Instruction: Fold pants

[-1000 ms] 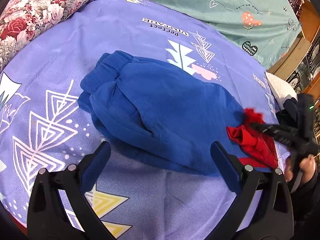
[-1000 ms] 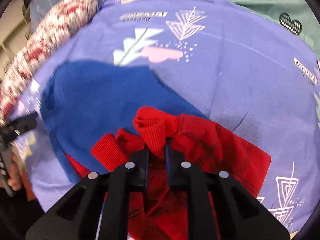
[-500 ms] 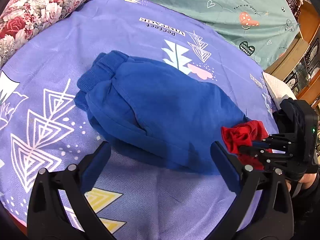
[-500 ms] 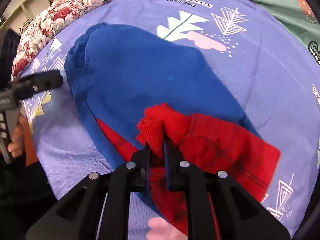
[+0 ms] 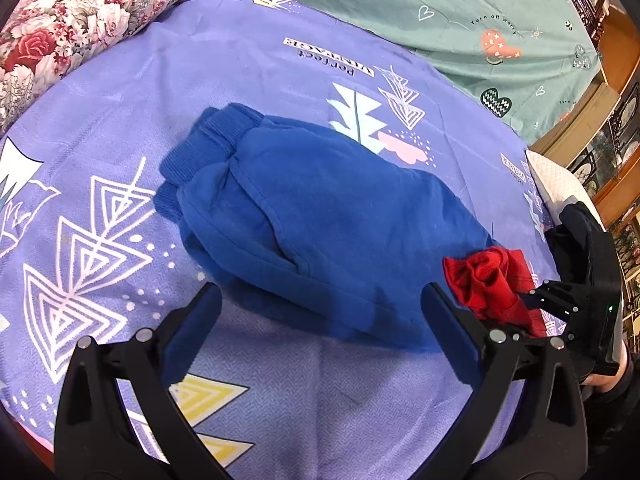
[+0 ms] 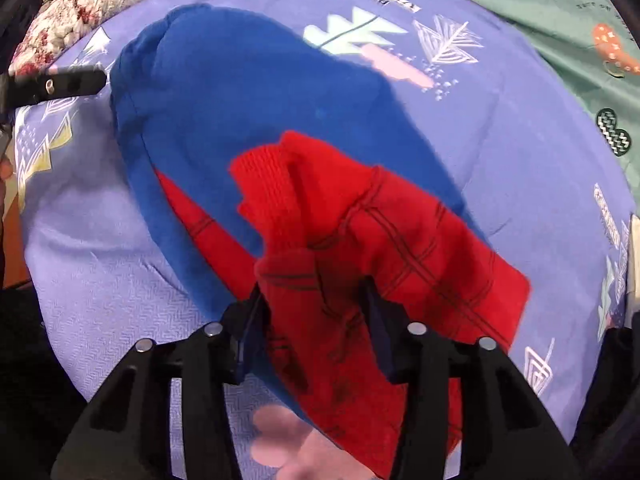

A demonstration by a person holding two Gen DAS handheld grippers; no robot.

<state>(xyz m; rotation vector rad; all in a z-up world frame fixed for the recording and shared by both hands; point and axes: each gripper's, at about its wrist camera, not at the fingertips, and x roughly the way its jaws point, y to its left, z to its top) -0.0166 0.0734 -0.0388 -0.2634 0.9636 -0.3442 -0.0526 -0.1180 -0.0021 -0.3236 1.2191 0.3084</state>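
Item: pants [image 5: 320, 216], blue fleece with red check-lined section [image 6: 384, 248], lying bunched on a bed under a purple printed sheet [image 5: 240, 64].

Right gripper [image 6: 316, 320]: fingers parted partway, red fabric filling the gap; whether they pinch it cannot be told.

Left gripper [image 5: 320, 312]: fingers spread wide, empty, just short of the blue near edge.

Handling, as judged: draw the red end flat over the blue, keeping edges aligned; pin the blue half so it does not drag.

Texture: soft napped knit, ribbed cuffs [image 5: 208, 140], thick rolled seams, limp and slippery-stacking.

Nearby: floral pillow [image 5: 80, 12], green quilt [image 5: 460, 8].
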